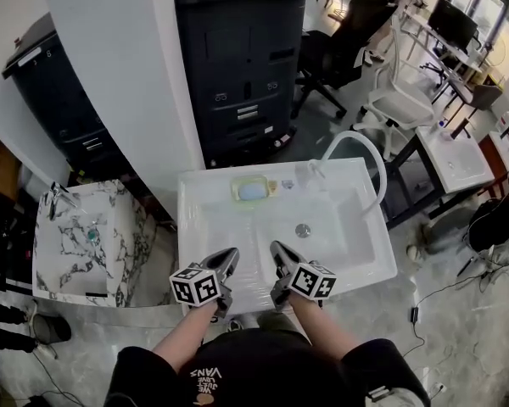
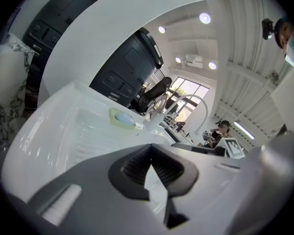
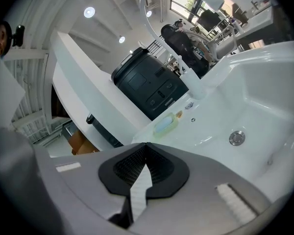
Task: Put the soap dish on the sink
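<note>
The pale green soap dish (image 1: 253, 189) with a light blue soap in it rests on the back ledge of the white sink (image 1: 205, 253), left of the faucet base. It also shows in the left gripper view as the soap dish (image 2: 123, 118) and in the right gripper view as the soap dish (image 3: 165, 125). My left gripper (image 1: 231, 254) and right gripper (image 1: 277, 249) hover side by side over the sink's front edge, well short of the dish. The left gripper (image 2: 151, 146) and the right gripper (image 3: 146, 144) both have their tips together, with nothing between them.
A tall arched white faucet (image 1: 360, 142) rises at the sink's back right, and the drain (image 1: 303, 230) sits mid-basin. A marble-patterned sink (image 1: 72, 248) stands to the left. Behind are a white column (image 1: 127, 75), a black cabinet (image 1: 237, 66) and office chairs (image 1: 348, 49).
</note>
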`<action>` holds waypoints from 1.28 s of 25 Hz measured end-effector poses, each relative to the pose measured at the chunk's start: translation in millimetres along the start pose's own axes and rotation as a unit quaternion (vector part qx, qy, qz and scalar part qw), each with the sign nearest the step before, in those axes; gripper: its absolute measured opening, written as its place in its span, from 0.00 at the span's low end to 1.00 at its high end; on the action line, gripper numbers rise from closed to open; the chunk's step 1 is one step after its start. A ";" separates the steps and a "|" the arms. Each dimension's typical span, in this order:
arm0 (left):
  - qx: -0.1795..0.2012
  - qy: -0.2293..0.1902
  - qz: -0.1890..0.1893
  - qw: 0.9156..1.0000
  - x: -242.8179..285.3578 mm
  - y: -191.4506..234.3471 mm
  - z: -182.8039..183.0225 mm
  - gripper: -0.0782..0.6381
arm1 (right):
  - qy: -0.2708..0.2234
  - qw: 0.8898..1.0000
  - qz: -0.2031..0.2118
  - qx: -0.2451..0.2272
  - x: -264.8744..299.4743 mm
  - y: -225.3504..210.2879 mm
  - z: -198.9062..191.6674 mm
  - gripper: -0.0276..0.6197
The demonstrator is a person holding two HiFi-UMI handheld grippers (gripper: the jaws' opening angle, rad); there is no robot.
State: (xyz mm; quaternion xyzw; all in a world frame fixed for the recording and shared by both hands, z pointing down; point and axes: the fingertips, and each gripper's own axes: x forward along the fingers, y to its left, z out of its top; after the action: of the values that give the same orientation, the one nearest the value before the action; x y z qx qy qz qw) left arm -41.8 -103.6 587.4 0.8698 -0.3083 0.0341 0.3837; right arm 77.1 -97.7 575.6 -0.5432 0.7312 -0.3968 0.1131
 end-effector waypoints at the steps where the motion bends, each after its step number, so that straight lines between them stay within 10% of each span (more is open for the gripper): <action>1: 0.000 0.000 0.000 1.000 -4.1 -0.4 -2.6 0.18 | -0.001 1.000 0.000 0.000 -2.8 1.7 -2.7 0.05; 32: 0.029 0.018 0.002 0.999 -85.8 -11.8 -54.5 0.18 | -0.009 1.000 -0.025 -0.012 -64.0 33.7 -73.2 0.05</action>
State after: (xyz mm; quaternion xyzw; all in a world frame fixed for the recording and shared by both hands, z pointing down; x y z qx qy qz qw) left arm -94.8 -16.3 592.7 0.8791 -0.3021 0.0593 0.3639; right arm 34.3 -4.4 583.2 -0.5663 0.7212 -0.3855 0.1028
